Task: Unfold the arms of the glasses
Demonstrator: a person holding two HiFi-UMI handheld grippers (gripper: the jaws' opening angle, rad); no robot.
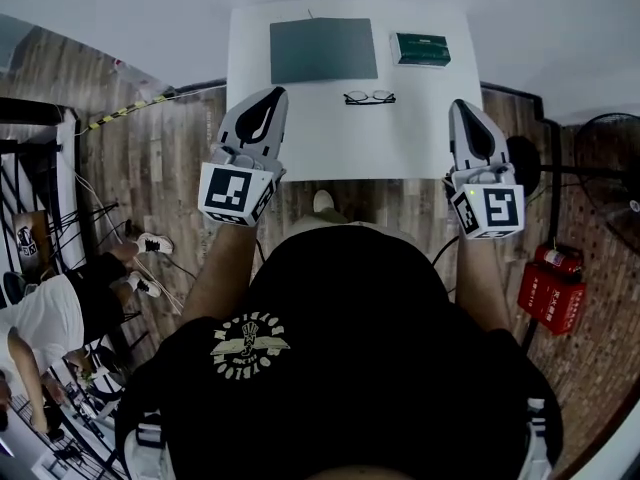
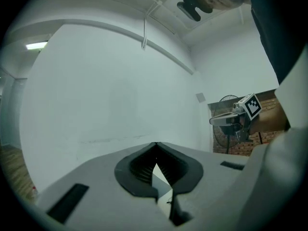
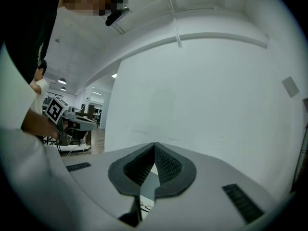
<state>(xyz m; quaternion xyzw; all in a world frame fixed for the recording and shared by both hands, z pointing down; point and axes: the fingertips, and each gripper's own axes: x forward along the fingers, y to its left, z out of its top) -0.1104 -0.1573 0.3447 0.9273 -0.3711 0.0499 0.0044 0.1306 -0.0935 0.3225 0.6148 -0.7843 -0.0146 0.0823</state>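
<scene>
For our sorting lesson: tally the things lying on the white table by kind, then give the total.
mat: 1
box: 1
glasses: 1
Total: 3

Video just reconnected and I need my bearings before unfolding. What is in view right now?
table: one, white, straight ahead
glasses: one pair, dark frame, mid-table, beyond both grippers
mat: one, dark grey, far side of the table
box: one, green, right of the mat
fan: one, black, on the floor at right
fire extinguisher: at least one, red, on the floor at right
bystander: one, white top, low at left
left gripper: one, grey-white, shut, empty, over the table's left edge
right gripper: one, grey-white, shut, empty, over the table's right edge
</scene>
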